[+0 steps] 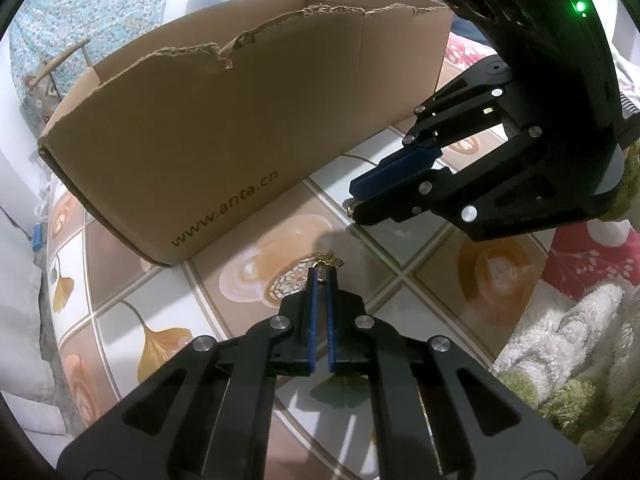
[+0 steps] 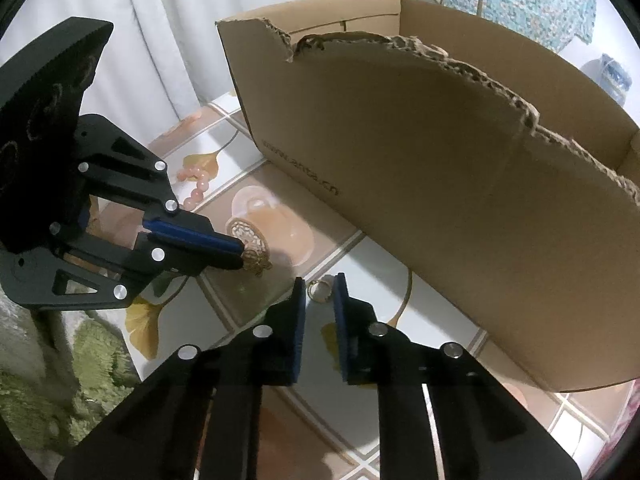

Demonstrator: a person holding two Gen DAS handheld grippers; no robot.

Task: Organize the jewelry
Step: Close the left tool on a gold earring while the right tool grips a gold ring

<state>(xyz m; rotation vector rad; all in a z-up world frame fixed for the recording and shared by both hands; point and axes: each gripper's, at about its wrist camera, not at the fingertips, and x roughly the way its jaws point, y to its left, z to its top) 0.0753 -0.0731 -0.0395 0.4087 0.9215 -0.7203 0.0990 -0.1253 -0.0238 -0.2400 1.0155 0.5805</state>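
**Two tools down on the jewelry beside the torn box**

A large cardboard box with a ragged, torn top edge fills the upper middle of the left wrist view and the upper right of the right wrist view. It stands on a tabletop covered in a tiled pattern of ginkgo leaves and coffee cups. A fluffy green and white towel lies at the lower right of the left wrist view.

The left tool rises from the bottom centre of its own view, its blue pads pressed nearly together and pinching a gold filigree ornament at the tips. In the right wrist view the same ornament sits at mid-left, clamped at the ends of that tool.

The right tool comes up from the bottom centre of its own view with its pads close around a small gold ring that lies on the tabletop; whether the pads actually press on the ring I cannot tell. A string of pink beads lies at mid-left, behind the left tool.
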